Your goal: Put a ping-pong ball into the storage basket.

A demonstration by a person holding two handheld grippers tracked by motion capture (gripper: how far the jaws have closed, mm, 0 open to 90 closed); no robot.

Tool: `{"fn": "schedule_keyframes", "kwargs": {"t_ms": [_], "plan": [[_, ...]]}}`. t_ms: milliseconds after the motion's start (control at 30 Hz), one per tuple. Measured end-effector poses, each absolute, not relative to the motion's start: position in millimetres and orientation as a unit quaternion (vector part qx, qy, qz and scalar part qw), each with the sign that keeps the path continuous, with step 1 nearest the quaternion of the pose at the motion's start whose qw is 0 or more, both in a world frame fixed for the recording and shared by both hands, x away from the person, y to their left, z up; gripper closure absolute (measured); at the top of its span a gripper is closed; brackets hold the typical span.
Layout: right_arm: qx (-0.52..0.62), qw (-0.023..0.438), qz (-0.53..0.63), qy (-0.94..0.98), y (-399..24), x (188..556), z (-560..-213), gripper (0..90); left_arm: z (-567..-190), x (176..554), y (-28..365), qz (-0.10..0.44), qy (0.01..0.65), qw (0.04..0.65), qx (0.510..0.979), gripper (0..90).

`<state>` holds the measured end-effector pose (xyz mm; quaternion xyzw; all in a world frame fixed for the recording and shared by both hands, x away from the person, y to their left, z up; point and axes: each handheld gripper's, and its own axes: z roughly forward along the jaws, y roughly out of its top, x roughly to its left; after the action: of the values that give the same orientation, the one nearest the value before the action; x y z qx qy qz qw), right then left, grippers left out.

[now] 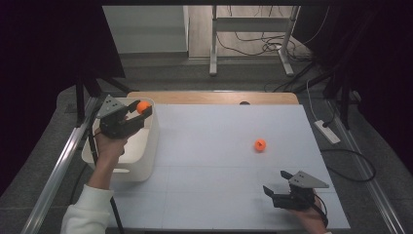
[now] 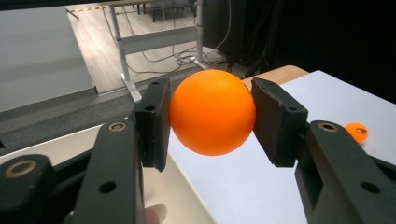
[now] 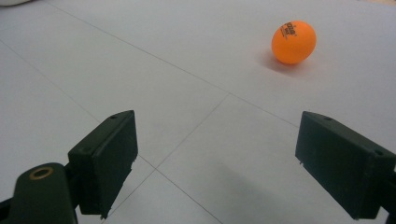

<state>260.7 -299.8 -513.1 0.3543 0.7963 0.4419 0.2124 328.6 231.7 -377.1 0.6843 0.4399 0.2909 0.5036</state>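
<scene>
So the orange ball is pinched between the pads of my left gripper, hanging right over the far right corner of the white bin, just inside its rim. My right gripper sits spread wide near the table's front right edge. A second ball lies alone mid-table, lots of bare room around it.

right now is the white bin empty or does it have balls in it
Cannot tell: the left gripper and the orange ball it holds cover part of the white bin; the visible inside looks bare.
</scene>
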Motion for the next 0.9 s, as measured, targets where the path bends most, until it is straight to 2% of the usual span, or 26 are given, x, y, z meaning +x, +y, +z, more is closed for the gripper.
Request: {"fn": "schedule_keyframes", "kwargs": {"t_ms": [900], "plan": [[0.357, 0.211, 0.441, 0.796, -299, 261, -514, 13.2, -386, 347, 262, 0.291, 0.492, 0.472, 0.671, 50.5]]}}
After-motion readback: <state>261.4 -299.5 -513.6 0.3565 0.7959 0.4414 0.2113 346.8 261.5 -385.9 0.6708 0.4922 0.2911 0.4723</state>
